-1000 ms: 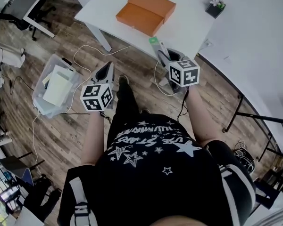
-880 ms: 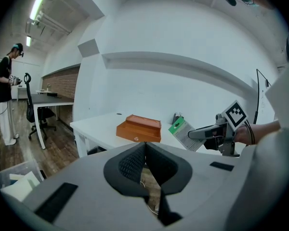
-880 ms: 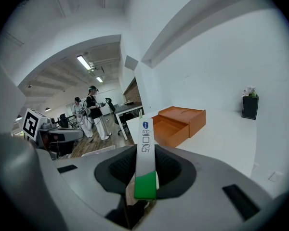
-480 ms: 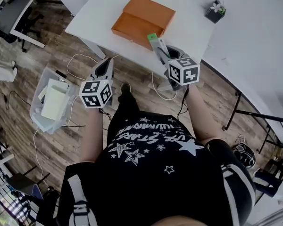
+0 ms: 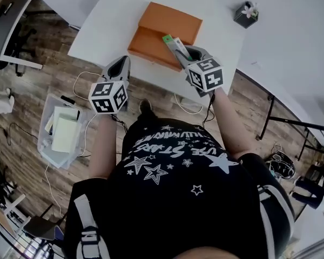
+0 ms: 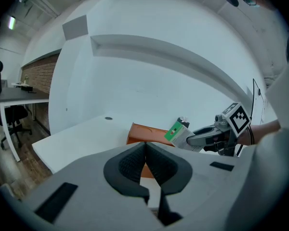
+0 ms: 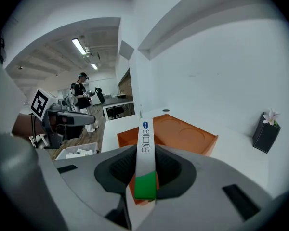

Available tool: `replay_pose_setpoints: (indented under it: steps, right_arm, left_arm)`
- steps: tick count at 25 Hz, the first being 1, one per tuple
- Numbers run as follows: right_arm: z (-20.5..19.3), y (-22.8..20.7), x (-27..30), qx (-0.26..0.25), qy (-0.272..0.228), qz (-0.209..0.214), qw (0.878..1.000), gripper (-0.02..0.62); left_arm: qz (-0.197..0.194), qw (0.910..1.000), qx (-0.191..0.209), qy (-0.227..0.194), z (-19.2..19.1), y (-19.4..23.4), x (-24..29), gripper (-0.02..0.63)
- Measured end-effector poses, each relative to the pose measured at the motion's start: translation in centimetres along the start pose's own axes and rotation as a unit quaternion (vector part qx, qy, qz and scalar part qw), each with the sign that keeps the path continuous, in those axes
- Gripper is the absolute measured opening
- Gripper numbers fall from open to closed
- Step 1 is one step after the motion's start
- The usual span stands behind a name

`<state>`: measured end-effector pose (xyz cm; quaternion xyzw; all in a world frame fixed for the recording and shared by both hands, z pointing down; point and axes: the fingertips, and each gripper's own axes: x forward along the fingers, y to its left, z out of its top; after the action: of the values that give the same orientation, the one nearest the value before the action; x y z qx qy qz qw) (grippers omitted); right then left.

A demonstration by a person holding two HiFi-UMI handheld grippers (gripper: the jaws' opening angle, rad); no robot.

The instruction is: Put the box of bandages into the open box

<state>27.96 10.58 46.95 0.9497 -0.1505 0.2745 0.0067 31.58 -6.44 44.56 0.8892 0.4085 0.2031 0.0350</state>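
An orange open box [image 5: 151, 43] lies on the white table [image 5: 221, 47], with its lid [image 5: 171, 19] flat behind it. My right gripper [image 5: 177, 48] is shut on the thin white-and-green box of bandages [image 5: 169, 40] and holds it above the open box's near right part. In the right gripper view the box of bandages [image 7: 145, 160] stands on edge between the pads, with the orange box [image 7: 176, 134] beyond. My left gripper [image 5: 121, 65] hovers at the table's near edge, left of the orange box, shut with nothing in it [image 6: 145, 146].
A small dark pot with a flower [image 5: 245, 11] stands at the table's far right. On the wooden floor to the left are a clear plastic bin of papers [image 5: 65, 131] and loose cables [image 5: 83, 74]. Another person [image 7: 81, 97] stands far off.
Both grippers have moved forward to the table. The right one has carried the box of bandages from over the floor to above the orange box.
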Motion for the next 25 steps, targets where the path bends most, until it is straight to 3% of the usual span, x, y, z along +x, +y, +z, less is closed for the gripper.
replay_pose_setpoints:
  steps: [25]
  right_arm:
    - [-1.1, 0.1, 6.6, -0.057, 0.108, -0.028, 0.992, 0.112]
  left_arm:
    - [-0.081, 0.9957, 0.011, 0.043, 1.9, 3.1, 5.5, 0.02]
